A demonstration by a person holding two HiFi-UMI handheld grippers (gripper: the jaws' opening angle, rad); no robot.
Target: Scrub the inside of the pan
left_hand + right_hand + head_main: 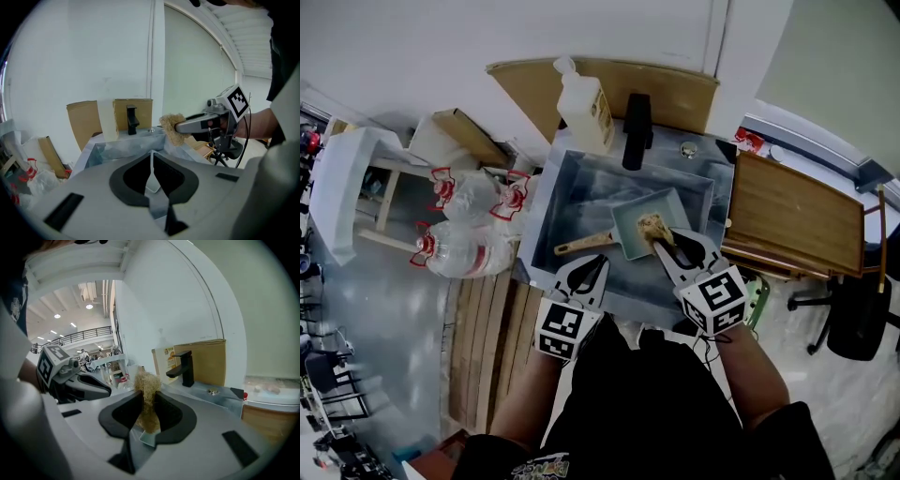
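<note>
1. Gripping a tan fibrous scrubbing pad [148,385], the right gripper [664,242] has its jaws clenched on the wad, which sticks out past the tips.
2. The pan [637,216], square and pale blue-green, lies inside the sink [581,192], in the sink's right half. Its wooden handle [581,245] points toward the sink's front-left.
3. The pad sits over the part of the pan nearest the sink's front. Whether it presses on the pan's floor cannot be told from the head view.
4. The left gripper [596,262] hangs at the sink's front edge, near the handle but apart from it. Its jaws are pressed together with nothing between them.
5. A black faucet [636,131] stands at the middle of the sink's back rim. A pale plastic bottle [584,108] stands at the sink's back-left corner, and a sheet of cardboard [675,89] leans on the wall behind the sink.
6. A slatted wooden board [792,216] lies to the right of the sink, and clear plastic bottles [469,248] with red labels lie to its left.
</note>
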